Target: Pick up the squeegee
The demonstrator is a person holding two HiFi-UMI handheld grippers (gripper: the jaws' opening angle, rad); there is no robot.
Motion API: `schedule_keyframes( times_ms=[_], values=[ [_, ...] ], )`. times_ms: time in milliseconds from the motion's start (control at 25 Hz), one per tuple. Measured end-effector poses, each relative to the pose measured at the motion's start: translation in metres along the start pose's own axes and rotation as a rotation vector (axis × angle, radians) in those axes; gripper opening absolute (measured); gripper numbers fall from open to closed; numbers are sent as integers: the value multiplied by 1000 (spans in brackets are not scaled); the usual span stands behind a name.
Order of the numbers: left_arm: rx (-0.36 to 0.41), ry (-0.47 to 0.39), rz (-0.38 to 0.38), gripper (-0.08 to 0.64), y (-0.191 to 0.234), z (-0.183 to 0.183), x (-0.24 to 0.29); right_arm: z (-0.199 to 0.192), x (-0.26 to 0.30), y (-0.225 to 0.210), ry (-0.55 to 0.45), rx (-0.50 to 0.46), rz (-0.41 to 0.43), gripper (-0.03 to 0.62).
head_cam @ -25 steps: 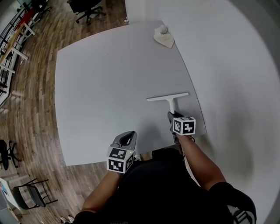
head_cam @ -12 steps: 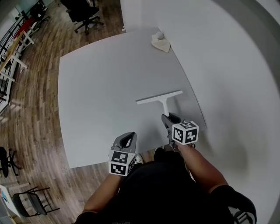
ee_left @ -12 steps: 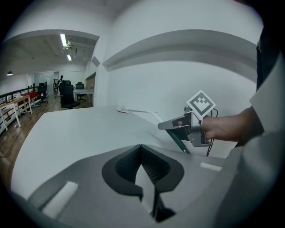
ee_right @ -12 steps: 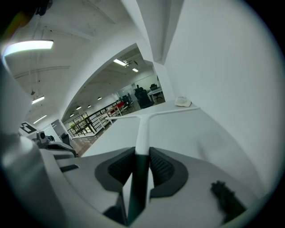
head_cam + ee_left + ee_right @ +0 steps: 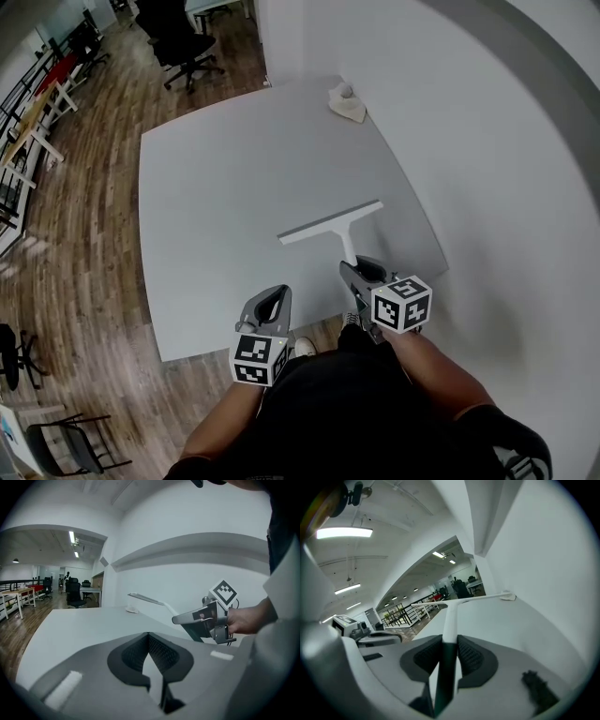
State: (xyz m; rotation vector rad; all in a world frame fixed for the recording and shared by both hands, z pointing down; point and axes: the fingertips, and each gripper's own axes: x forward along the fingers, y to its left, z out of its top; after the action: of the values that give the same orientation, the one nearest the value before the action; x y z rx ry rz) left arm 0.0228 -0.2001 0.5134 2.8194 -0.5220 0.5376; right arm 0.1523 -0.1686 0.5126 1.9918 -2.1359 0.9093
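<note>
**Squeegee pinched at the handle end, blade far out front**

Its handle is clamped between the jaws of the right gripper (image 5: 361, 274), which holds the squeegee (image 5: 330, 223) above the near right corner of the table (image 5: 216, 178). The left gripper (image 5: 274, 298) is pressed together on nothing, just off the table's near edge. The long blade probably acts as a lever, so a quick turn could twist the handle in the pads or drop it back onto the table.
</note>
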Motion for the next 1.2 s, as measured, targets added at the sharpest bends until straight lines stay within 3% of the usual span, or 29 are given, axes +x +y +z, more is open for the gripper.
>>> schedule_keyframes(
  times_ms=[160, 320, 520, 880, 1200],
  values=[
    [-12, -24, 9, 6, -1, 6, -5, 10, -9, 17, -61, 12, 39, 101],
    [-2, -3, 1, 8, -10, -4, 4, 10, -11, 25, -93, -49, 60, 101],
    [-6, -10, 4, 6, -9, -5, 7, 10, -11, 27, -94, -62, 86, 101],
    [-59, -68, 87, 6, -13, 0, -15, 8, -28, 47, -76, -127, 141, 101],
    [-82, -85, 80, 7, -59, 4, -11, -10, -69, 42, -70, -190, 153, 101]
  ],
)
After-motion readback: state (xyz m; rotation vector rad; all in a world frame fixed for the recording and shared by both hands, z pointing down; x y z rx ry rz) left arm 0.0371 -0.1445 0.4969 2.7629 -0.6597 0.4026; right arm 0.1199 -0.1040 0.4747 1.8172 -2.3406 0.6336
